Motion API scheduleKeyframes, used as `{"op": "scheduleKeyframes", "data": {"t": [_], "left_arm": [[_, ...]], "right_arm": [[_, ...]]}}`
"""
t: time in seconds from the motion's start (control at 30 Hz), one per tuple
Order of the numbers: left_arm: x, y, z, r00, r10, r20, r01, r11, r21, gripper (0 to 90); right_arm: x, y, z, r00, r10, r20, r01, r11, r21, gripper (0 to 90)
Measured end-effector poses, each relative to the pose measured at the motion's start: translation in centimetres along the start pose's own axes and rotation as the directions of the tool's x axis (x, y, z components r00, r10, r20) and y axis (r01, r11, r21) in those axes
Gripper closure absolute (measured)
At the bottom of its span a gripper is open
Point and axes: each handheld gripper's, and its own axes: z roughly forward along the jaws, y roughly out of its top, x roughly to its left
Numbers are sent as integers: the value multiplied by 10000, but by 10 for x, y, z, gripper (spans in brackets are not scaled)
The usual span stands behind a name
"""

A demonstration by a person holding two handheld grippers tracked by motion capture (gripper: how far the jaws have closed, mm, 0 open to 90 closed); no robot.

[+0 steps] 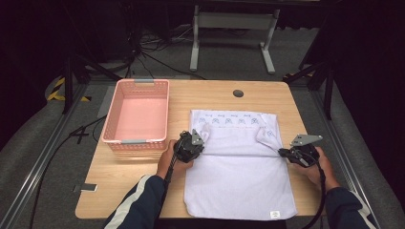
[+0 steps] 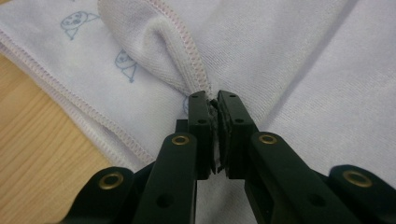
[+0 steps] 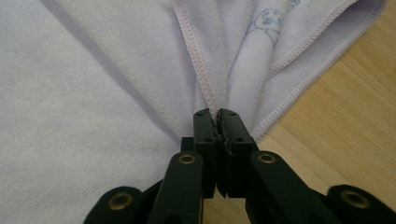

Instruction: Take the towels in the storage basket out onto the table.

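Both forearms come in from the bottom of the high view, the left gripper (image 1: 198, 138) and the right gripper (image 1: 282, 152) held low at opposite side edges of the white towel (image 1: 239, 181), each with its jaws clamped on a pinched-up fold of the hem so the cloth bunches toward the tips. The towel lies spread on the near right part of the wooden table (image 1: 119, 176), beside an empty pink basket (image 1: 109, 121) at the left, with grey floor, cables and a white metal frame (image 1: 234, 21) beyond. The far room is dark and hard to make out, and the sleeves are cut off at the bottom edge.
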Motion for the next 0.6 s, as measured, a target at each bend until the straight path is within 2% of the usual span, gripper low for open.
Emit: {"op": "scheduleKeyframes", "data": {"t": [0.07, 0.1, 0.13, 0.2, 0.23, 0.3, 0.37, 0.4, 0.43, 0.47, 0.53, 0.57, 0.6], "left_arm": [[2, 1, 1, 9999, -93, 39, 93, 10000, -36, 845], [3, 1, 1, 9994, -329, 80, 329, 9995, -34, 843], [3, 2, 0, 9992, -397, 27, 397, 9992, -31, 830], [2, 4, -1, 9990, -398, -204, 394, 9991, -179, 748], [2, 7, -3, 9985, -490, -244, 483, 9984, -283, 689], [4, 13, -7, 9971, -682, -343, 660, 9958, -632, 632], [7, 22, -6, 9950, -892, -443, 865, 9944, -600, 559], [7, 22, -6, 9950, -892, -443, 865, 9944, -600, 520], [8, 30, -3, 9944, -974, -415, 945, 9932, -680, 525], [10, 34, -1, 9940, -1027, -379, 1005, 9934, -559, 515], [11, 37, 2, 9931, -1078, -468, 1051, 9929, -563, 480], [16, 43, 8, 9910, -1116, -736, 1086, 9932, -430, 469], [16, 43, 8, 9910, -1116, -736, 1086, 9932, -430, 457]], "right_arm": [[-2, 2, 2, 9999, -3, 170, 3, 10000, -24, 867], [-3, 2, 3, 9998, -35, 194, 36, 10000, -67, 863], [-3, 3, 3, 9998, -18, 209, 20, 10000, -73, 842], [-2, 5, 1, 9993, 15, 385, -7, 9998, -213, 766], [-1, 6, -2, 9992, 117, 387, -102, 9992, -389, 739], [-2, 12, -7, 9987, 380, 336, -352, 9961, -815, 658], [-2, 20, -10, 9986, 493, 179, -469, 9921, -1164, 657], [-2, 20, -10, 9986, 493, 179, -469, 9921, -1164, 657], [1, 33, -8, 9989, 425, 217, -394, 9912, -1266, 610], [3, 39, -5, 9992, 359, 198, -332, 9916, -1249, 588], [7, 50, 4, 9996, 152, 240, -125, 9939, -1095, 574], [8, 56, 8, 9998, 161, 113, -148, 9946, -1027, 568], [8, 56, 8, 9998, 161, 113, -148, 9946, -1027, 568]]}}
